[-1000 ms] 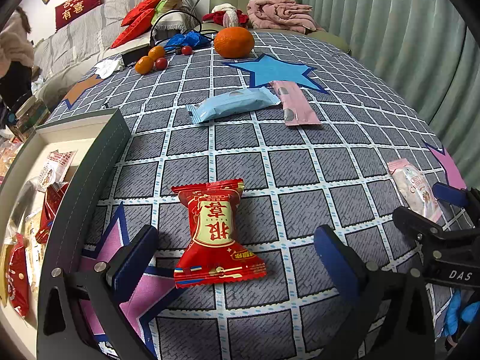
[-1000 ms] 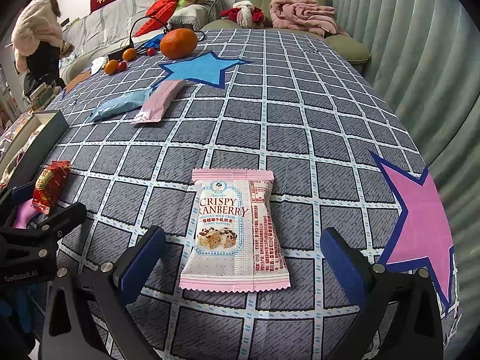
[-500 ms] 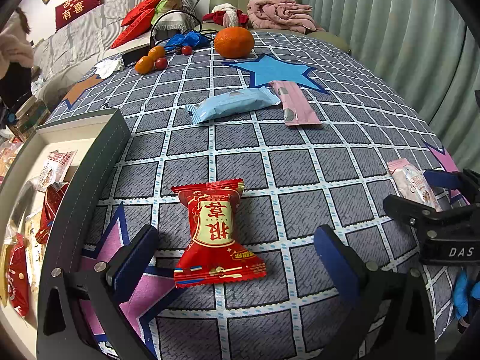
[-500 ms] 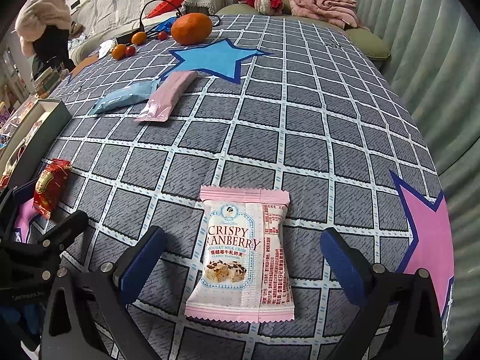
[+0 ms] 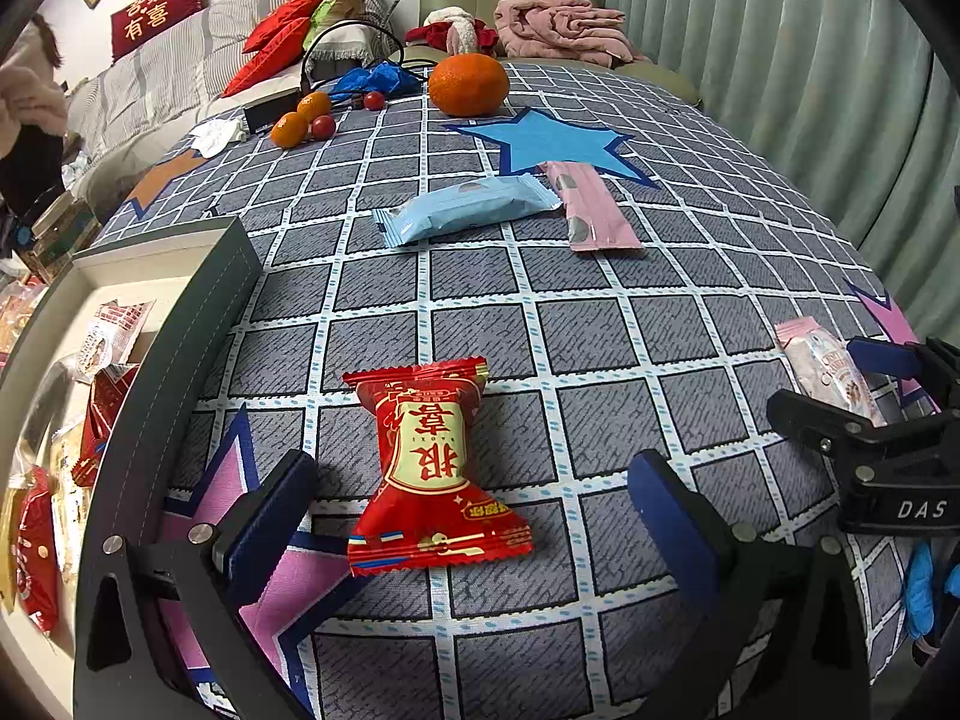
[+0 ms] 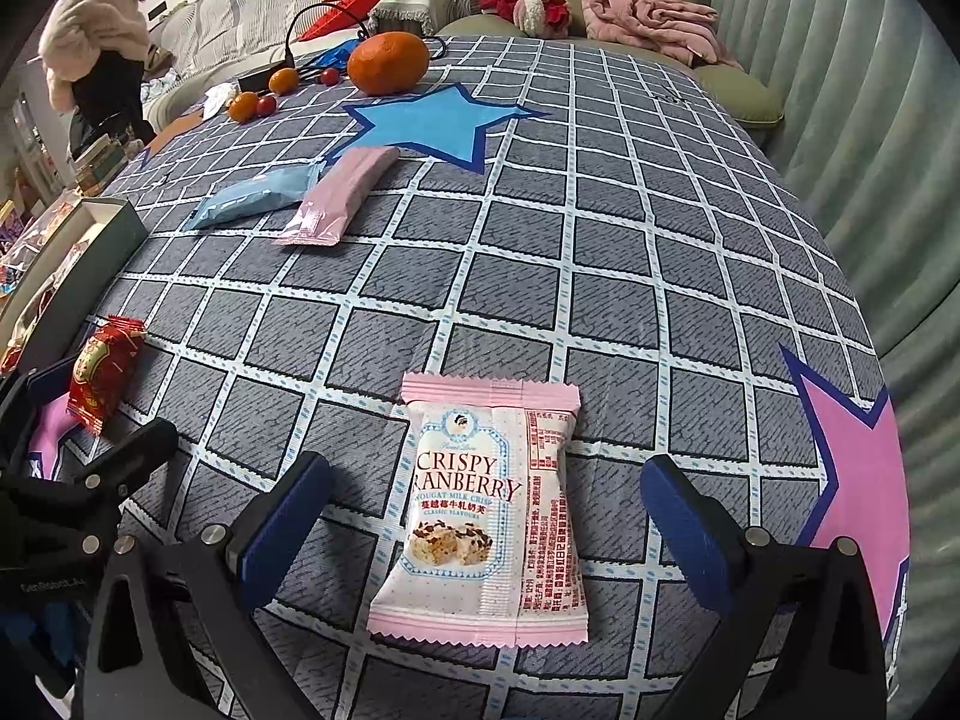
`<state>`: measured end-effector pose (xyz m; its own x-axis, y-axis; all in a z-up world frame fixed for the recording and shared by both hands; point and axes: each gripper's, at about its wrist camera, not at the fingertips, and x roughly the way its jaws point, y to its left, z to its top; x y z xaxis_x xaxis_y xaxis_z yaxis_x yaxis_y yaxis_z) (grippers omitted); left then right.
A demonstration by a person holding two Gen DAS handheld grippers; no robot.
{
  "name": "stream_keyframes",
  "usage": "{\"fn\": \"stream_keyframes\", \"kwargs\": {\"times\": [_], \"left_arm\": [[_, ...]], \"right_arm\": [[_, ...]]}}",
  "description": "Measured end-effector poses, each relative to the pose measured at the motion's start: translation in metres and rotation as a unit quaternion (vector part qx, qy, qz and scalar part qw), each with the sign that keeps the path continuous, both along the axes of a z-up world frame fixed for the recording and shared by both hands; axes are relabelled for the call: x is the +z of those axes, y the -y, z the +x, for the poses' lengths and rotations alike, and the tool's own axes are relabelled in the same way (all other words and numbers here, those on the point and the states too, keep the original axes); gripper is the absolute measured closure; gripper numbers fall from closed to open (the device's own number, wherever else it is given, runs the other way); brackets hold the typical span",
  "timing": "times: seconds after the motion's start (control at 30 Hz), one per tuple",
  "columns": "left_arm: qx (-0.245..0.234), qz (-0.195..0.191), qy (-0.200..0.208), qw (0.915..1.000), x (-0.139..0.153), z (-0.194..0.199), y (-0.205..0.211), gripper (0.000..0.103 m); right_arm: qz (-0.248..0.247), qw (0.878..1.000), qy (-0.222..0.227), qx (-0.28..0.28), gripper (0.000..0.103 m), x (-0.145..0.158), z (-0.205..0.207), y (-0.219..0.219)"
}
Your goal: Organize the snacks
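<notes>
My left gripper (image 5: 474, 516) hangs low over the grey checked tablecloth (image 5: 600, 312) with its jaws spread wide, gripping nothing. Between its blue-padded fingers (image 5: 270, 522) lies the red foil snack packet with gold Chinese characters (image 5: 429, 468), flat on the cloth and apart from both pads. Just left of it stands the dark-walled open box (image 5: 180, 324), which holds several wrapped snacks.

My right gripper (image 6: 486, 522) is likewise wide open and empty. The pink-and-white cranberry nougat packet (image 6: 486, 516) lies flat between its fingers, touching neither.

Farther out, a light-blue wrapped bar (image 5: 468, 209) and a pale pink wrapped bar (image 5: 591, 210) lie side by side, ends touching, near the blue star print (image 5: 540, 138). A large orange (image 5: 468, 84) sits beyond.
</notes>
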<state>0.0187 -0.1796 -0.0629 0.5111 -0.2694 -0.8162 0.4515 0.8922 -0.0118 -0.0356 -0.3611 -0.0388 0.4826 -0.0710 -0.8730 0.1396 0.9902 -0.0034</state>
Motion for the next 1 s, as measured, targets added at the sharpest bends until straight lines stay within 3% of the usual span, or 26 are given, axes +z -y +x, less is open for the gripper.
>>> {"fn": "stream_keyframes", "kwargs": {"times": [1.0], "left_arm": [[0.000,0.000,0.001,1.0000,-0.0009,-0.0004,-0.0001,0.000]], "right_arm": [[-0.003,1.000,0.028,-0.008,0.000,-0.0012,-0.0090,-0.0022]]}}
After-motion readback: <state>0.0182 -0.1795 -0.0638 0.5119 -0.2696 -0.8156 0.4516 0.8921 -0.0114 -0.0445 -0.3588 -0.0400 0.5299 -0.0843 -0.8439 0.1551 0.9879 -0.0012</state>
